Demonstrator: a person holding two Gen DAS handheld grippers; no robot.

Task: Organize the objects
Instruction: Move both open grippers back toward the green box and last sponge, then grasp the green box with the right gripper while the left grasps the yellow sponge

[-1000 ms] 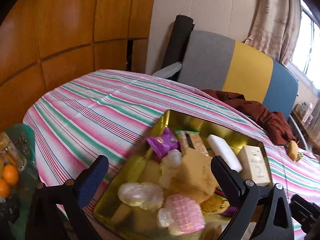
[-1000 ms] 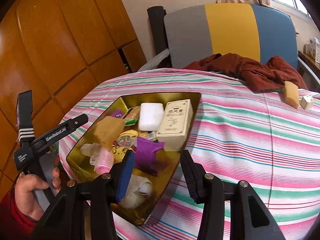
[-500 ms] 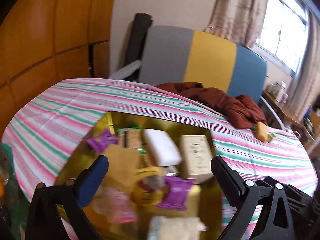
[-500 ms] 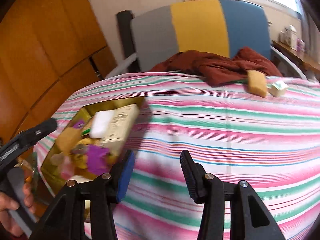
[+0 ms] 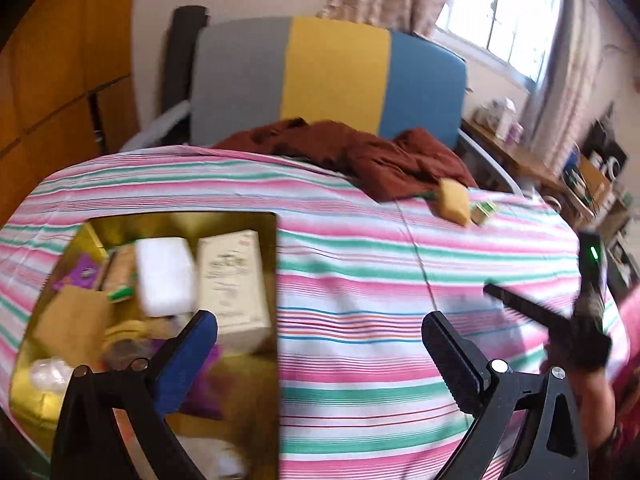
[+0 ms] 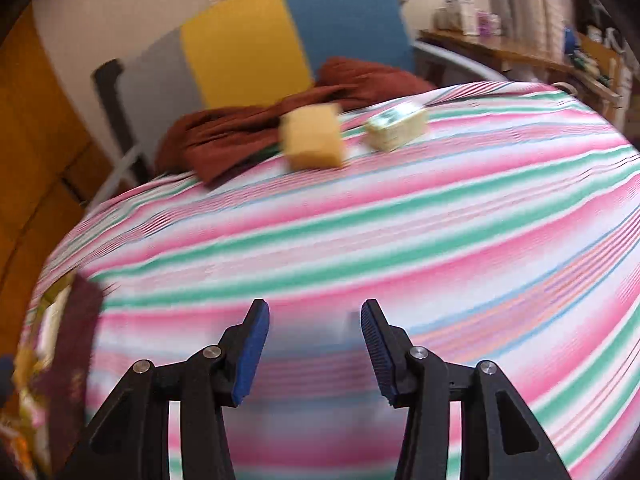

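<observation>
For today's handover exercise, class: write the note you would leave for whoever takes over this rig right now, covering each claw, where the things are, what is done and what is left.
Left claw: open, empty, above the right edge of the gold tin.
Right claw: open, empty, over bare striped cloth, pointed toward the far items.
Packed in the tin: white block, cream box, purple packets and other small items.
Loose by the brown garment: yellow sponge and small pale box, side by side.
Left to do: probably bring those two to the tin.
</observation>
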